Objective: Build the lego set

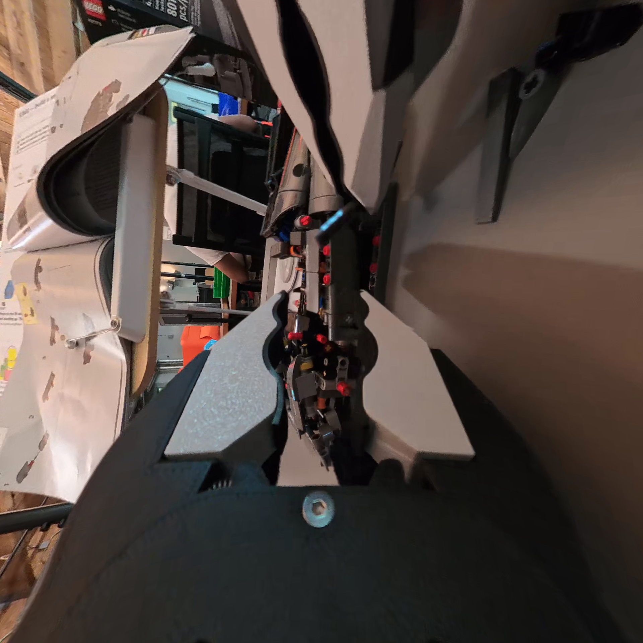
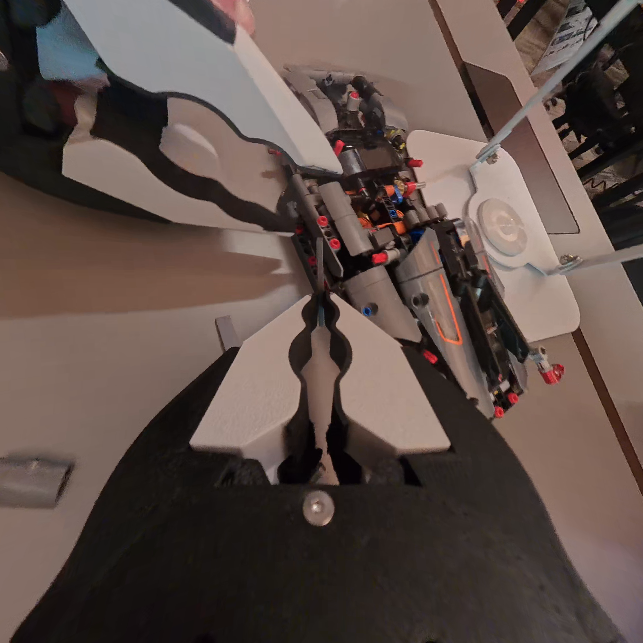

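Two grippers are working on one model at this moment. On my left side, I am closing the left gripper (image 1: 322, 306) around the lego model (image 1: 315, 379); its white fingers (image 1: 229, 393) are pressing on both flanks of the dark grey body, so the model is sitting between them, above the pale table (image 1: 522, 313). Farther left, the open instruction booklet (image 1: 62, 243) is standing on a holder. Moving to the right, my right gripper (image 2: 319, 299) is almost shut, and its tips are pinching a thin dark beam (image 2: 319, 275) that is pointing toward the side of the model (image 2: 382, 243), near the red pins (image 2: 328, 231). I cannot tell if the beam is already touching its hole. I am judging the model as light but fragile: many small pins and panels are only pushed in, so a hard squeeze could pop them. It is better to hold the stiff long frame, not the grey panels. The thin beam is slippery and could turn between the tips.
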`<state>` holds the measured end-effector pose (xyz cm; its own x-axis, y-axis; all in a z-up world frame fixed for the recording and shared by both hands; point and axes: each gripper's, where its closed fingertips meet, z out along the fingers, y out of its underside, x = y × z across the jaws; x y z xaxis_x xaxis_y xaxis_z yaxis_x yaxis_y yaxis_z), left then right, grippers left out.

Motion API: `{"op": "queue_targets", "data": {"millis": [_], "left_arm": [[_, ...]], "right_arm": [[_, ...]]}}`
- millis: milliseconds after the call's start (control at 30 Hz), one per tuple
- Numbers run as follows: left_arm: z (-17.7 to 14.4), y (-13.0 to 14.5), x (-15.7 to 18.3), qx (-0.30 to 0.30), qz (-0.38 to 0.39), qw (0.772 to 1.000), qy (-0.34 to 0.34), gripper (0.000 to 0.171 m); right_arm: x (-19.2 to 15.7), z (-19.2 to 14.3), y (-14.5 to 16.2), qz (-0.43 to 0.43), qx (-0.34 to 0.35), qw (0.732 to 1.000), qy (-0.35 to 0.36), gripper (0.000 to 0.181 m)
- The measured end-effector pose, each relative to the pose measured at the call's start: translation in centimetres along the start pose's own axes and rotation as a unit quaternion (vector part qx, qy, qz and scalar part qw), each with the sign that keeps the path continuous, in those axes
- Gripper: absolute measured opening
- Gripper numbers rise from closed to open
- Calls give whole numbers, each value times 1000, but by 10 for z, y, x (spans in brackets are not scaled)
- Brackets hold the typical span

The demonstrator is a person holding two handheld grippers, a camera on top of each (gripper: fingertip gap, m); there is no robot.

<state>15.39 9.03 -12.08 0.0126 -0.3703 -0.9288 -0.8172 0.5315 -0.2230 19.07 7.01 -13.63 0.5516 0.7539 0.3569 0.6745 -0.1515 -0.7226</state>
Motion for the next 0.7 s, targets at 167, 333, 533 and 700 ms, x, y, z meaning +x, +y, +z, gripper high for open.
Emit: {"op": "queue_targets", "data": {"millis": [167, 333, 533, 700], "left_arm": [[16, 4, 7, -34, 1, 999, 20, 57], [16, 0, 13, -29, -15, 999, 40, 40], [20, -2, 6, -34, -39, 998, 44, 43], [26, 1, 6, -51, -50, 996, 50, 32]], "right_arm": [[11, -13, 3, 15, 18, 1000, 11, 1], [10, -13, 2, 6, 18, 1000, 14, 1], [11, -14, 1, 3, 22, 1000, 16, 1], [12, -14, 2, 1, 21, 1000, 21, 1]]}}
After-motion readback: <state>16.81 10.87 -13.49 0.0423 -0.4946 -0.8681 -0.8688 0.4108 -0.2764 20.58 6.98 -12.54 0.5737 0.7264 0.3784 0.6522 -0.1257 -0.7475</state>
